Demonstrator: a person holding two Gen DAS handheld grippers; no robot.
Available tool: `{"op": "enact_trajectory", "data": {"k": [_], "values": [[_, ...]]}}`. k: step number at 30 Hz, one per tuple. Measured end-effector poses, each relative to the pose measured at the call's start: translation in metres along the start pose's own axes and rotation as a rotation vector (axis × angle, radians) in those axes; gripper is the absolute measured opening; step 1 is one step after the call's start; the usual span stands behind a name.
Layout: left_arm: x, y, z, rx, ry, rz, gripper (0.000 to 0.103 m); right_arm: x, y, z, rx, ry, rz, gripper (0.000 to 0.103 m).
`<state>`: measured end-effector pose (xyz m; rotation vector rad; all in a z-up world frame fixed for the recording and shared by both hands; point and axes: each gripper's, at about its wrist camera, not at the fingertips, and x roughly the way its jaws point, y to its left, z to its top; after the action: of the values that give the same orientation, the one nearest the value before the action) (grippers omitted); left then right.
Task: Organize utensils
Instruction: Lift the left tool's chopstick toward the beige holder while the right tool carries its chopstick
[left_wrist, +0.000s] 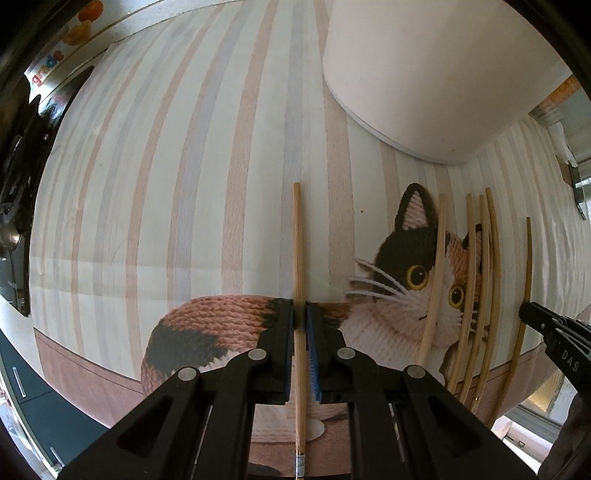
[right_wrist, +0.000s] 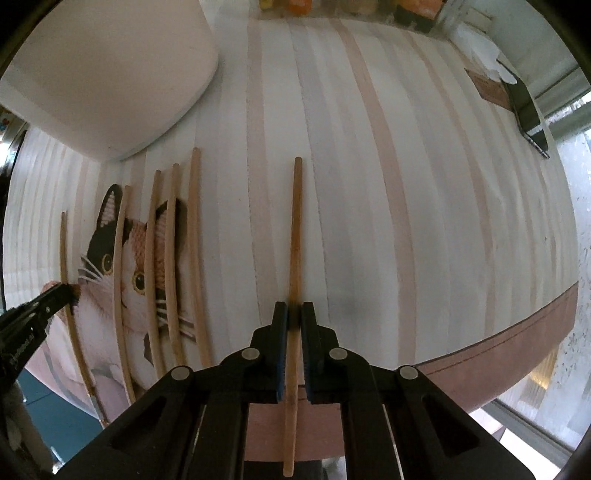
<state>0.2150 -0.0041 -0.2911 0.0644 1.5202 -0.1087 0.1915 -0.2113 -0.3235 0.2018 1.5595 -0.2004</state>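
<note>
My left gripper (left_wrist: 299, 314) is shut on a wooden chopstick (left_wrist: 297, 240) that points away along the fingers, over the striped cat-print mat (left_wrist: 184, 184). My right gripper (right_wrist: 294, 314) is shut on another wooden chopstick (right_wrist: 295, 229), also pointing forward. Several loose chopsticks (left_wrist: 476, 277) lie side by side on the cat picture to the right of my left gripper; they show in the right wrist view (right_wrist: 162, 258) to the left. The right gripper's tip (left_wrist: 532, 312) shows at the right of the left wrist view, and the left gripper's tip (right_wrist: 59, 295) at the left of the right wrist view.
A large white container (left_wrist: 424, 74) stands at the back of the mat, also in the right wrist view (right_wrist: 110, 74). A dark flat object (right_wrist: 528, 110) and a white glove (right_wrist: 484, 51) lie at the far right. The mat's brown border (right_wrist: 517, 343) runs along the near edge.
</note>
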Motion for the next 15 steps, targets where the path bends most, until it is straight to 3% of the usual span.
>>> {"op": "enact_trajectory", "data": {"k": [5,8,15], "values": [[0.002,-0.001,0.006,0.009,-0.001,0.007,0.007,0.006,-0.001,0.015,-0.006,0.019,-0.020,0.009],[0.002,-0.002,0.008,0.011,0.000,0.009,0.007,0.008,0.014,0.043,-0.019,0.016,-0.036,0.009],[0.002,-0.001,0.010,0.014,0.000,0.011,0.008,0.014,-0.001,0.049,0.063,0.062,0.042,0.008]]}}
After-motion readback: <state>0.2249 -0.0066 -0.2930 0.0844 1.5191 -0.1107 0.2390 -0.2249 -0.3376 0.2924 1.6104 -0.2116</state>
